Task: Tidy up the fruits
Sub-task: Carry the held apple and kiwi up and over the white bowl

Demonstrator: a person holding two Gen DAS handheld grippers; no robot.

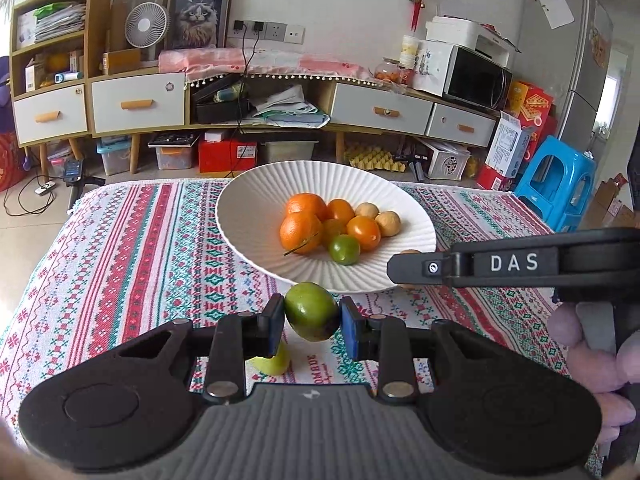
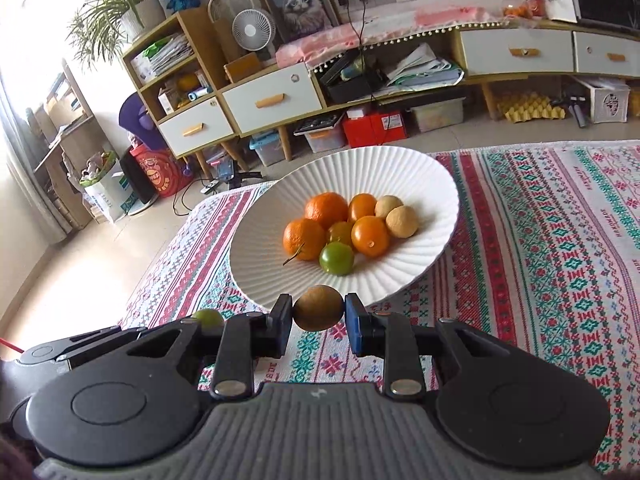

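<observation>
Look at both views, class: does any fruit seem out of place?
Yes. One yellow-green fruit lies loose on the tablecloth, below the left hand-held gripper, while the other fruit sits in the white bowl. Nothing looks spilled or damaged.

Bare striped surface [image 1: 120, 248] open across the left of the frame, white bowl [image 1: 256, 184] ahead with its near inner slope free, fruit pile [image 1: 332, 228] filling its centre, right gripper [image 1: 400, 270] crossing from the right edge, pale green fruit [image 1: 276, 362] below the left jaws.
</observation>
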